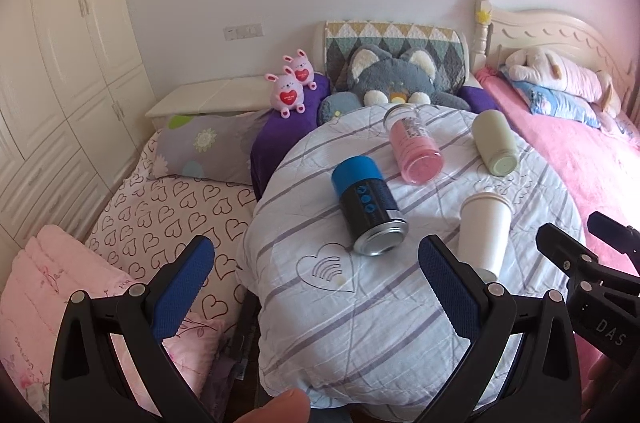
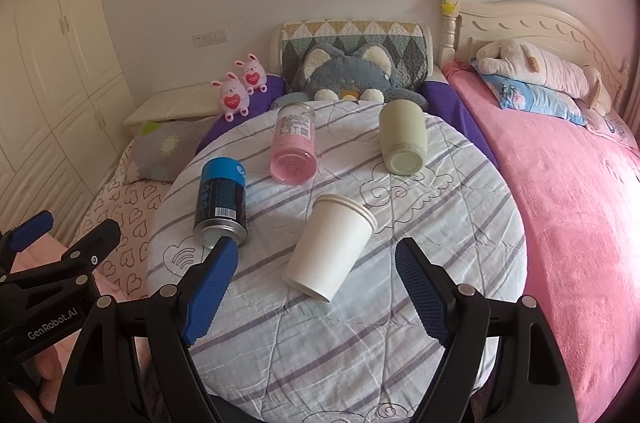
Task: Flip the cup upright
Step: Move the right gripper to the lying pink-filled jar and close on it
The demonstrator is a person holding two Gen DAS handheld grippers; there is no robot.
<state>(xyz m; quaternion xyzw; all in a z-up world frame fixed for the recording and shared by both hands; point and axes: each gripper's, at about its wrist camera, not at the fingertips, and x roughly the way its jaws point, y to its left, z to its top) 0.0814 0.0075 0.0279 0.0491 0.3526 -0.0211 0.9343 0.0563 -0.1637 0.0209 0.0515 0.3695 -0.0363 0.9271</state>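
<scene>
Several cups lie on their sides on a round table with a striped cloth (image 2: 360, 351). A white paper cup (image 2: 330, 247) lies nearest, its base toward me; it also shows in the left wrist view (image 1: 482, 229). A black and blue cup (image 2: 221, 201) (image 1: 366, 209), a pink glass cup (image 2: 293, 145) (image 1: 414, 147) and a pale green cup (image 2: 402, 137) (image 1: 494, 141) lie further back. My right gripper (image 2: 316, 281) is open, just short of the white cup. My left gripper (image 1: 316, 273) is open and empty, near the table's left front.
A bed with heart-print sheets (image 1: 160, 219) lies left of the table, a pink blanket (image 2: 580, 223) on the right. Plush toys (image 2: 348, 75) and a headboard (image 2: 532, 23) stand behind. White wardrobes (image 1: 52, 63) line the left wall.
</scene>
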